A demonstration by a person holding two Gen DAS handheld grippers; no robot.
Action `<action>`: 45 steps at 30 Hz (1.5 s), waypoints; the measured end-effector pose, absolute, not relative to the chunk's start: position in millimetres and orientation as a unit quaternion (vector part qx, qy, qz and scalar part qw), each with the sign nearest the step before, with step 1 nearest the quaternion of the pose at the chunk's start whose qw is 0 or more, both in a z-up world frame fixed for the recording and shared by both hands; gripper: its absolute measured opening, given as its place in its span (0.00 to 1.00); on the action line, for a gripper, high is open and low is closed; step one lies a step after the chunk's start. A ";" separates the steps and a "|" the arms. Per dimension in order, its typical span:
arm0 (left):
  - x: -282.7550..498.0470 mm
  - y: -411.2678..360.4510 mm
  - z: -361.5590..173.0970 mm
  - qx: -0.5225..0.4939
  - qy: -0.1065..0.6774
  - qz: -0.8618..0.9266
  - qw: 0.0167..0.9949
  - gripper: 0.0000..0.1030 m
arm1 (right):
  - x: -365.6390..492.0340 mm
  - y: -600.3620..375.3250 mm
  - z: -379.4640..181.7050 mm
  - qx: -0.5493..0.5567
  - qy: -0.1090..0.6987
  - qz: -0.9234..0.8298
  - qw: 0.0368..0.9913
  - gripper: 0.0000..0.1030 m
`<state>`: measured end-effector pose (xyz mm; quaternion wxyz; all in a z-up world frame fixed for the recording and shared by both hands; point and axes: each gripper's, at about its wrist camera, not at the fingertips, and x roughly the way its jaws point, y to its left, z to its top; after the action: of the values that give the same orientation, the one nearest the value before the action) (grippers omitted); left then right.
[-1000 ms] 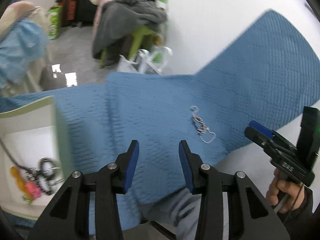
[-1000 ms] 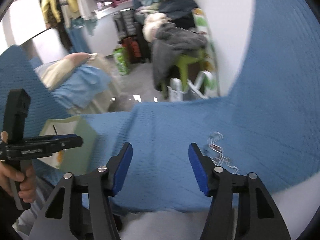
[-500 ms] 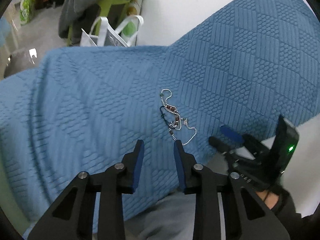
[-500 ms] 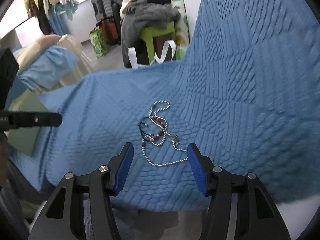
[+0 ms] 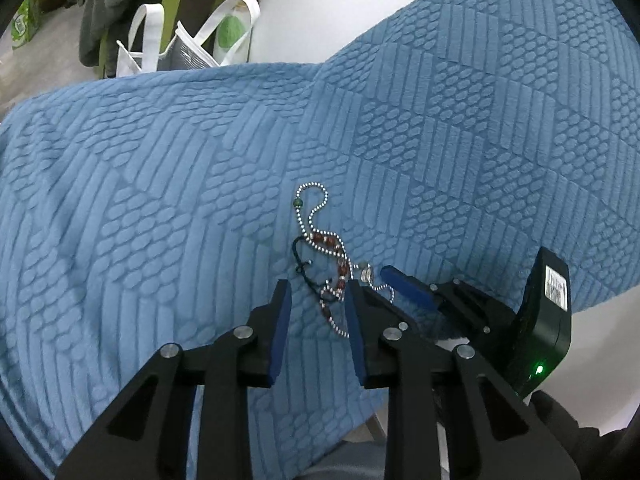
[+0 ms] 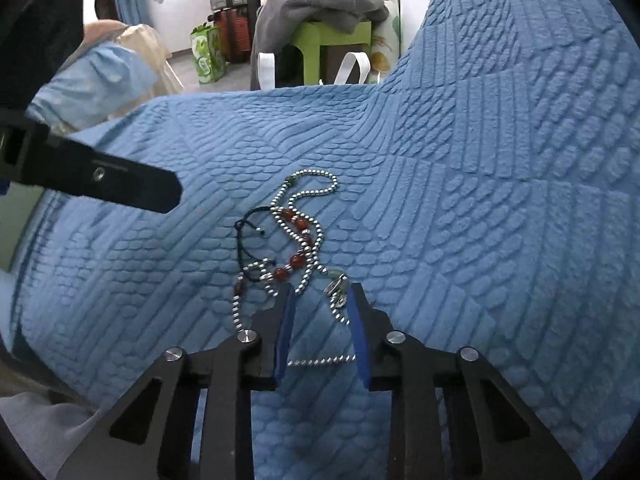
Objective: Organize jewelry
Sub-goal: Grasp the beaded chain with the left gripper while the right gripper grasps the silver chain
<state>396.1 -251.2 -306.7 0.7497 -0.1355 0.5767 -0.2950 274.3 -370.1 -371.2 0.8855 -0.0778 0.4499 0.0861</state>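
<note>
A tangle of jewelry lies on a blue quilted blanket (image 5: 160, 168): a silver ball chain (image 5: 316, 208) with a small pendant (image 6: 335, 287), a red-bead strand (image 6: 296, 258) and a dark cord (image 6: 244, 226). My left gripper (image 5: 318, 294) is open, its jaws either side of the tangle's near end. My right gripper (image 6: 320, 294) is open, its jaws around the pendant end of the chain (image 6: 304, 196). The right gripper also shows in the left wrist view (image 5: 404, 284), close beside the left one.
The blanket (image 6: 480, 160) rises steeply on the right. Behind it stand a green stool (image 6: 332, 40) piled with grey clothes, a white tote bag (image 5: 176, 48) and other room clutter. The left gripper's finger crosses the right wrist view (image 6: 120, 188).
Both grippers have moved down and forward onto the jewelry tangle and narrowed their jaws around it. The box seen at the left a second ago is out of view.
</note>
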 end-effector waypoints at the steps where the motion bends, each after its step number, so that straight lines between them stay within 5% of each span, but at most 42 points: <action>1: 398.5 -253.7 -308.7 -0.135 0.578 -0.294 0.749 0.27 | 274.9 -369.9 -374.0 -0.082 0.451 0.088 0.885 0.23; 9: 406.2 -276.7 -324.5 -0.107 0.583 -0.290 0.752 0.27 | 277.6 -371.3 -374.0 -0.073 0.457 0.097 0.881 0.04; 14: 407.5 -291.6 -331.5 -0.075 0.586 -0.285 0.755 0.26 | 273.3 -373.1 -368.0 -0.066 0.459 0.087 0.882 0.02; 16: 408.6 -296.3 -335.6 -0.054 0.592 -0.267 0.758 0.10 | 267.4 -374.8 -364.5 -0.062 0.456 0.084 0.884 0.02; 21: 412.0 -298.9 -336.3 -0.059 0.601 -0.234 0.762 0.02 | 263.6 -379.4 -354.9 -0.048 0.451 0.077 0.888 0.02; 27: 408.3 -296.1 -327.5 -0.062 0.597 -0.217 0.769 0.02 | 263.5 -380.3 -349.3 -0.037 0.451 0.073 0.889 0.03; 30: 402.8 -280.1 -311.2 -0.079 0.591 -0.214 0.774 0.01 | 267.0 -379.9 -351.7 -0.030 0.454 0.081 0.887 0.08; 32: 403.0 -264.9 -298.0 -0.091 0.582 -0.211 0.780 0.01 | 269.6 -378.6 -354.8 -0.027 0.457 0.089 0.884 0.28; 39: 397.6 -218.5 -262.0 -0.111 0.564 -0.193 0.795 0.01 | 286.4 -375.7 -361.7 -0.016 0.453 0.107 0.885 0.37; 42: 392.9 -202.5 -255.2 -0.114 0.563 -0.185 0.797 0.01 | 296.0 -369.9 -363.0 -0.023 0.449 0.120 0.885 0.56; 45: 389.4 -188.7 -256.2 -0.115 0.565 -0.175 0.798 0.01 | 302.6 -363.5 -363.4 -0.045 0.441 0.123 0.888 0.57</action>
<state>389.4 -188.7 -256.2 0.7979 -0.1149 0.5654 -0.1746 302.6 -363.5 -363.4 0.8879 -0.0446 0.4411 0.1225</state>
